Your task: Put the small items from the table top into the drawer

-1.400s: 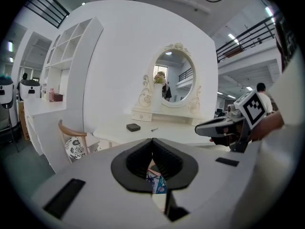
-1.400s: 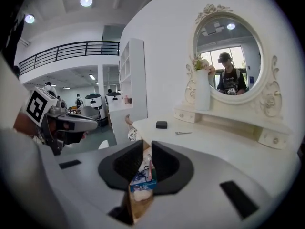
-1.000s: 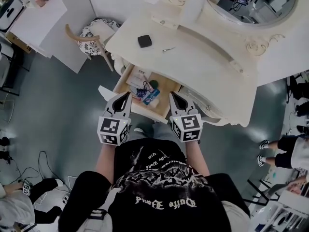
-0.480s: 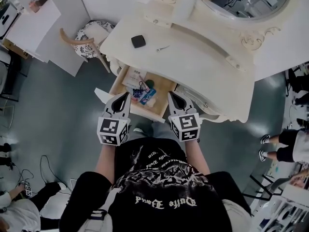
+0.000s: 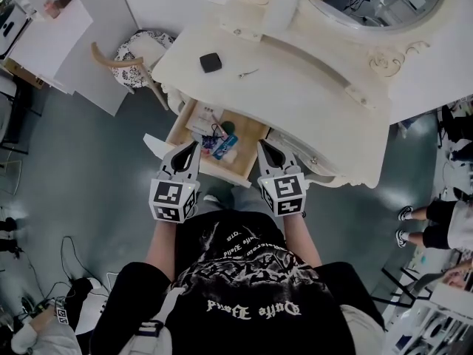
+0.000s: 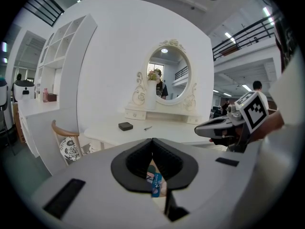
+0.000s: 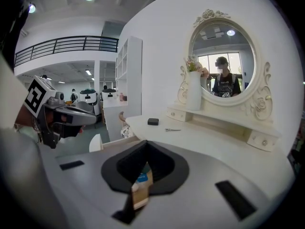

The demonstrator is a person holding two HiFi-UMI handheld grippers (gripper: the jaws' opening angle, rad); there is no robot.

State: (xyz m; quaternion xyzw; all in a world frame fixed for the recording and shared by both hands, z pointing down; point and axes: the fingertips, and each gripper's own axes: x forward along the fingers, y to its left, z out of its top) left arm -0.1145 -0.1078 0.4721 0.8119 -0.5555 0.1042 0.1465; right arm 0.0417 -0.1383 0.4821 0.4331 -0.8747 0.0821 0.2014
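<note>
Patterned chair [image 5: 140,50] beside the table [image 5: 295,87] — its drawer [image 5: 253,134] open.

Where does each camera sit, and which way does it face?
Head view: on the person's head, facing steeply down at the dressing table, its open drawer, the left gripper and right gripper; the torso shows.
Left gripper view: on the left gripper, facing along its shut jaws toward the mirror; the right gripper shows at right.
Right gripper view: on the right gripper, facing along its shut jaws toward the mirror; the left gripper shows at left.
Both gripper views share the black box on the table.
</note>
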